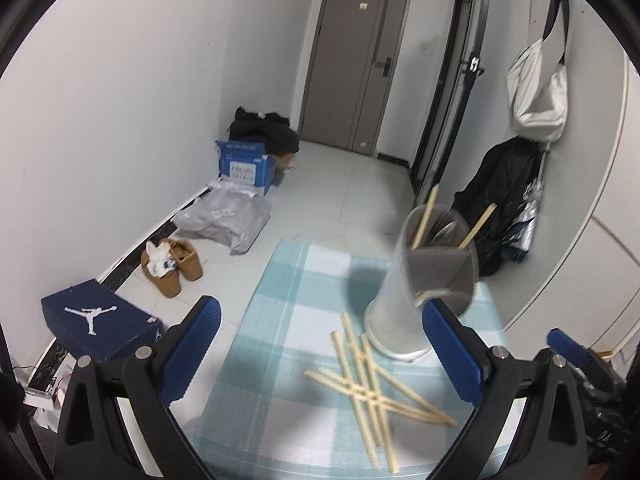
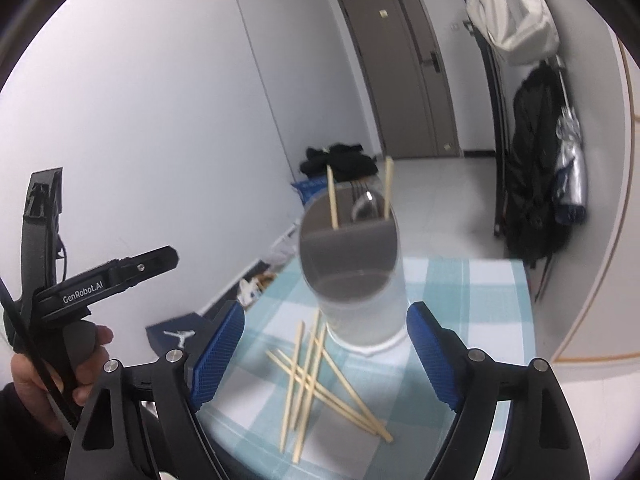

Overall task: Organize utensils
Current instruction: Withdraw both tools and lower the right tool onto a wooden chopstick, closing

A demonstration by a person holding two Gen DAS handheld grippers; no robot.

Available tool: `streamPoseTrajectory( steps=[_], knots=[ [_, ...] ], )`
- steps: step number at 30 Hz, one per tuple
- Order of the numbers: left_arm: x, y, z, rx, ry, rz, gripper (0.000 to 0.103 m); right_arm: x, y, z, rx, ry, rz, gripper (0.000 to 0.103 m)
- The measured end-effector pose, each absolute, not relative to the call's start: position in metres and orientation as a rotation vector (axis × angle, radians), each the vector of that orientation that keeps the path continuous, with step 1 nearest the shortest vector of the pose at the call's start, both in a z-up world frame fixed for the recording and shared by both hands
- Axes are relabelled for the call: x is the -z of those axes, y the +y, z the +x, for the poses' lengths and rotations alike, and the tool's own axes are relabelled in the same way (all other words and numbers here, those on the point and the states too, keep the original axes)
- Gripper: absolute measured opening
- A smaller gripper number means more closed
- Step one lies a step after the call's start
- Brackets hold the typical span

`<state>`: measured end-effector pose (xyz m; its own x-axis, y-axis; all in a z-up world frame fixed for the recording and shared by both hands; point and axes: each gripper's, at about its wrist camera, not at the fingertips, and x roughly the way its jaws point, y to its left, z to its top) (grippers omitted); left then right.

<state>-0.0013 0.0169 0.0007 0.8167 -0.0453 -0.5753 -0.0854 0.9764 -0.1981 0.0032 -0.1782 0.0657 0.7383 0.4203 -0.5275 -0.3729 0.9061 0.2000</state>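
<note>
Several wooden chopsticks (image 1: 370, 390) lie crossed in a pile on a blue-and-white checked cloth (image 1: 280, 360). Behind them stands a frosted cylindrical utensil holder (image 1: 424, 292) with grey dividers, holding two chopsticks and some metal cutlery. My left gripper (image 1: 320, 352) is open and empty, above the pile's left side. In the right wrist view the pile (image 2: 316, 380) and the holder (image 2: 356, 280) sit between my fingers. My right gripper (image 2: 324, 352) is open and empty, above the pile. The left gripper's body (image 2: 100, 280) shows at the left, held by a hand.
The cloth (image 2: 460, 320) covers a small table. On the floor to the left lie a dark blue shoe box (image 1: 100, 324), brown shoes (image 1: 172, 264), a grey bag (image 1: 224, 220) and a blue box (image 1: 246, 166). Black bags (image 1: 504, 200) hang at the right wall.
</note>
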Motion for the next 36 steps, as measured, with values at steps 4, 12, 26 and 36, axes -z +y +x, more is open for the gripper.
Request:
streamPoseTrajectory(
  steps=[4, 12, 26, 36],
  knots=[
    [0.018, 0.028, 0.003, -0.049, 0.665, -0.238, 0.099, -0.047, -0.173, 0.008, -0.401, 0.655, 0.055, 0.087],
    [0.033, 0.047, 0.014, -0.060, 0.734, -0.337, 0.099, -0.017, -0.151, 0.021, -0.375, 0.733, 0.016, 0.087],
    [0.036, 0.069, 0.025, -0.063, 0.759, -0.423, 0.099, 0.025, -0.120, 0.058, -0.335, 0.899, -0.020, 0.087],
    [0.035, 0.077, 0.038, -0.089, 0.760, -0.401, 0.099, 0.058, -0.089, 0.081, -0.345, 1.004, -0.089, 0.067]
  ],
)
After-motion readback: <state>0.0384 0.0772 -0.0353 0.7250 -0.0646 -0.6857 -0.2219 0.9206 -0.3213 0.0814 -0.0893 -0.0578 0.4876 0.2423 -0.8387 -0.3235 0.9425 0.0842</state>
